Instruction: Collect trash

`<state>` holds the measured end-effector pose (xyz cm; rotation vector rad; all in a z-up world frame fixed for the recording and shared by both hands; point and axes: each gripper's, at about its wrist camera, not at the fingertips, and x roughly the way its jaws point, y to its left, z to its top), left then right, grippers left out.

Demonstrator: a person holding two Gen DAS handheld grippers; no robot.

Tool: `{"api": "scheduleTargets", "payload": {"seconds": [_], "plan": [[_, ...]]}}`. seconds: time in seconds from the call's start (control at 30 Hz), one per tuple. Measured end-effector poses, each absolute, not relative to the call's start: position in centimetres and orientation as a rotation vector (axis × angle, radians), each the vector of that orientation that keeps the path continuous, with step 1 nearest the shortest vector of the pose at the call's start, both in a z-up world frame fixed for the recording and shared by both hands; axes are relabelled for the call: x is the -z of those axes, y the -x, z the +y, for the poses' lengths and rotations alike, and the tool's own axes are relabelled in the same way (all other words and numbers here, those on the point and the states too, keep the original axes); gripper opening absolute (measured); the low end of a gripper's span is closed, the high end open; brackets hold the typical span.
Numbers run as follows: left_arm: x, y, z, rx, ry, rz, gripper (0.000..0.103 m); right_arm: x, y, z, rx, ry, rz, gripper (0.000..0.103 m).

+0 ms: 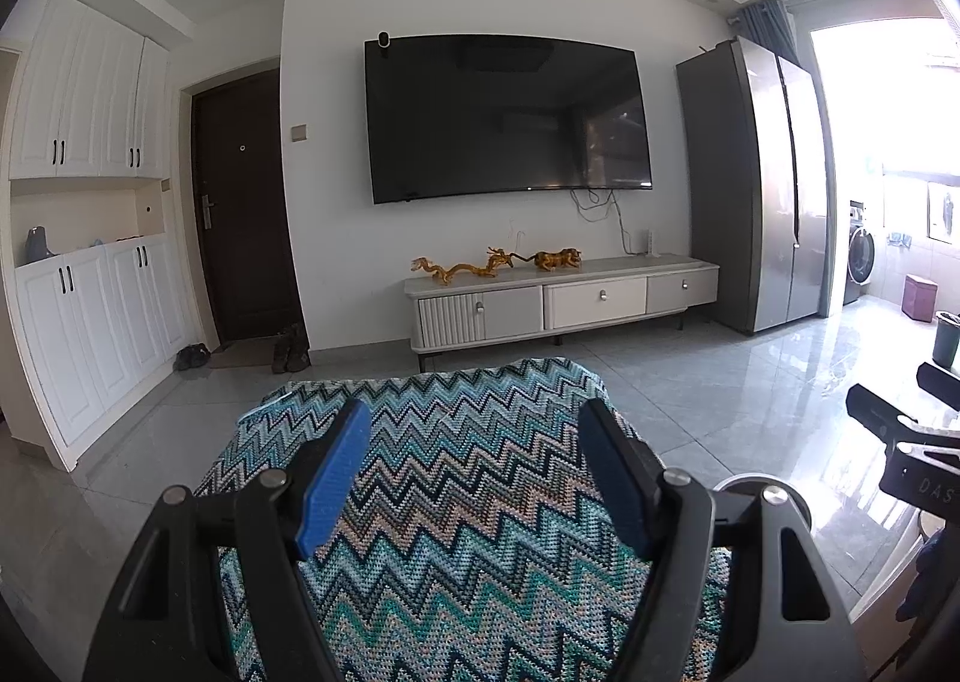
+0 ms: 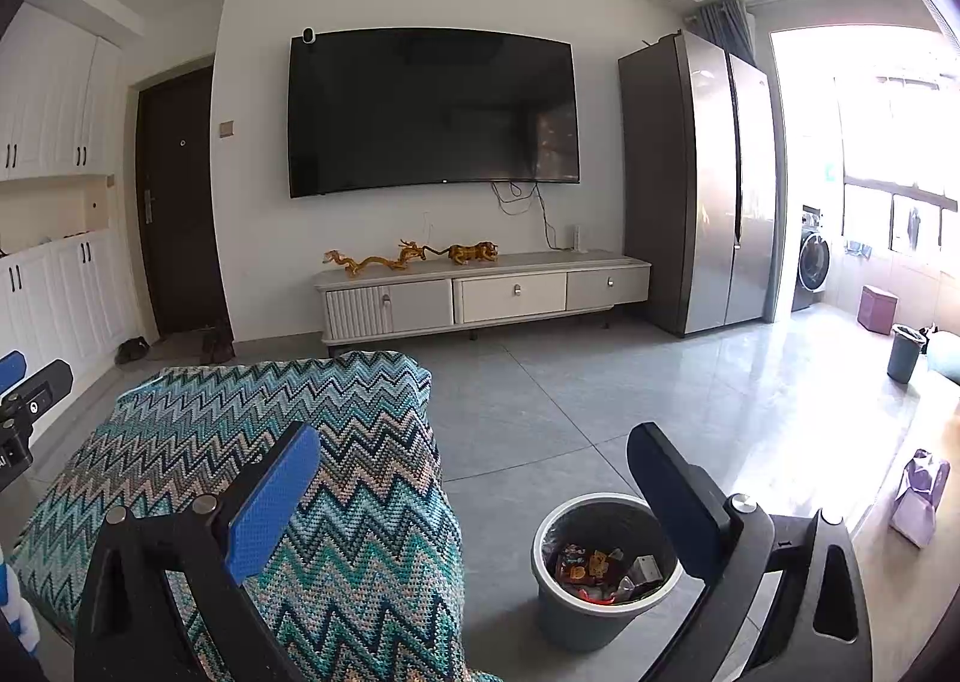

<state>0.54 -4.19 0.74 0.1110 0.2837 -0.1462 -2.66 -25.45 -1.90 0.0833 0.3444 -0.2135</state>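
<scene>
Right now both grippers hang level over a piece of furniture draped in a knitted zigzag throw (image 2: 336, 442), its chevrons worked in teal, navy, cream and tan yarn with a nubbly, stitched surface. On the left gripper (image 1: 474, 466), the 2 black fingers stand apart with their blue, dimpled pads facing each other and nothing between them but the throw beneath. Likewise the right gripper (image 2: 474, 502) is spread wide and grips nothing; its left pad shows a bright blue pebbled face, its right finger looks dark and smooth. Near the right side of the throw, on the glossy grey floor tiles (image 2: 570, 394), stands a round grey plastic trash bin (image 2: 576, 616) with a pale rim, and the trash (image 2: 600, 568) lies inside it: crinkled, colourful wrappers in red and orange, plus a small grey box-like piece. Farther right, a second grey bin (image 2: 905, 353) sits by the bright balcony opening. Far across the room a wide, flat black television (image 2: 432, 109) hangs above a long pale cabinet (image 2: 486, 292), and a tall brushed-metal refrigerator (image 2: 714, 178) stands to its right.
</scene>
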Motion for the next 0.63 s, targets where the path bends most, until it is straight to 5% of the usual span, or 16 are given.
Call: {"api": "scheduleTargets", "payload": {"seconds": [0.63], "plan": [[-0.46, -0.87, -3.97, 0.155, -0.095, 0.312, 0.070, 1.98, 2.71, -25.48, 0.217, -0.085, 0.345, 0.103]]}}
